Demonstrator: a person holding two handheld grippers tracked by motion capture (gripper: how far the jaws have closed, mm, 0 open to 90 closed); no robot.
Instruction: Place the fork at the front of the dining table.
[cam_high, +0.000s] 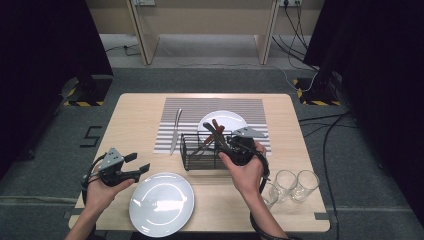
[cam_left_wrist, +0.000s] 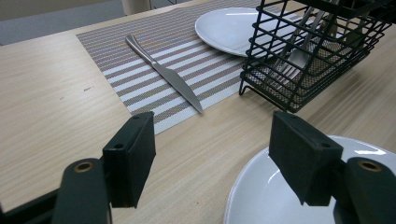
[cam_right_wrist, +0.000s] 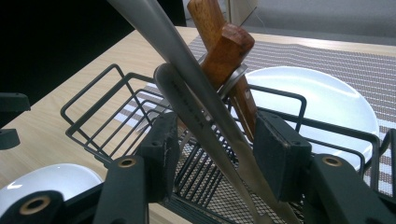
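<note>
Grey carpet is surrounding a light wooden table (cam_high: 135, 115), where a striped placemat (cam_high: 240, 106) is lying across the far middle. Near the front edge a white plate (cam_high: 161, 204) is sitting, with a second plate (cam_high: 231, 120) on the mat. A black wire caddy (cam_high: 192, 152) is standing at the mat's near edge, holding metal utensil handles (cam_right_wrist: 187, 88) and wooden handles (cam_right_wrist: 223, 49). Three glasses (cam_high: 289, 184) are clustering at the right. A table knife (cam_left_wrist: 163, 72) is lying on the mat. The right gripper (cam_right_wrist: 215, 148) is reaching into the caddy, its jaws apart around the metal handles; whether the pads are pressing them, I cannot tell. The left gripper (cam_left_wrist: 212, 158) is hovering spread and empty.
</note>
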